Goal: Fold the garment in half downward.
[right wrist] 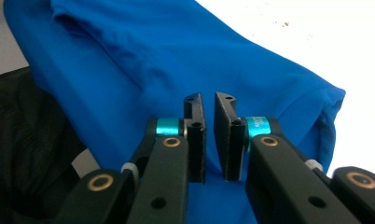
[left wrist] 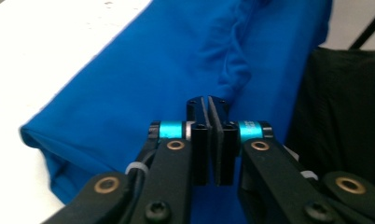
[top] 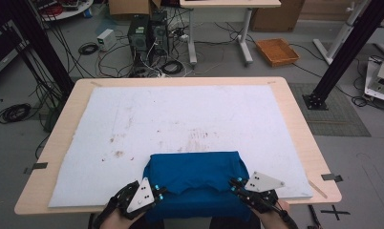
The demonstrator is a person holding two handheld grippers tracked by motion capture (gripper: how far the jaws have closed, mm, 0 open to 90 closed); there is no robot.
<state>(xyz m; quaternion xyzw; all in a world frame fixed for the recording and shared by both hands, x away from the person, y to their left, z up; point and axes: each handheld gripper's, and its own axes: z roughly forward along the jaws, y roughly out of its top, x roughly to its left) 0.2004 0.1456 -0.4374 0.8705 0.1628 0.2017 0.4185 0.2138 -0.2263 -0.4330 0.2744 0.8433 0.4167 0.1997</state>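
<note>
The left gripper (left wrist: 208,105) has its two black jaws pressed together, pad faces meeting with only a hairline seam between them and no cloth caught in it. It hovers just above the folded blue fabric garment (left wrist: 176,70); whether the tips brush the cloth cannot be told. The right gripper (right wrist: 209,105) has its jaws slightly apart, a narrow gap showing blue fabric behind it, and nothing is held between them.

From the high view, the left gripper (top: 157,192) sits at the garment's (top: 196,174) near left corner and the right gripper (top: 234,185) at its near right corner, each topped by a grey three-cornered plate. The garment lies at the middle of the near edge of the light wooden desk (top: 295,114), on a white padded sheet (top: 180,114) that covers most of the desk, and its near part hangs over that edge.

The cloth is a soft, matte knit, folded into a rough rectangle with rounded, puffy folds and a few shallow creases. The white sheet is flat and faintly fuzzy, marked by small brown stains near its centre. The jaws are hard black plastic with flat rubbery pads, turquoise metal collars and brass-coloured pivot rivets.
</note>
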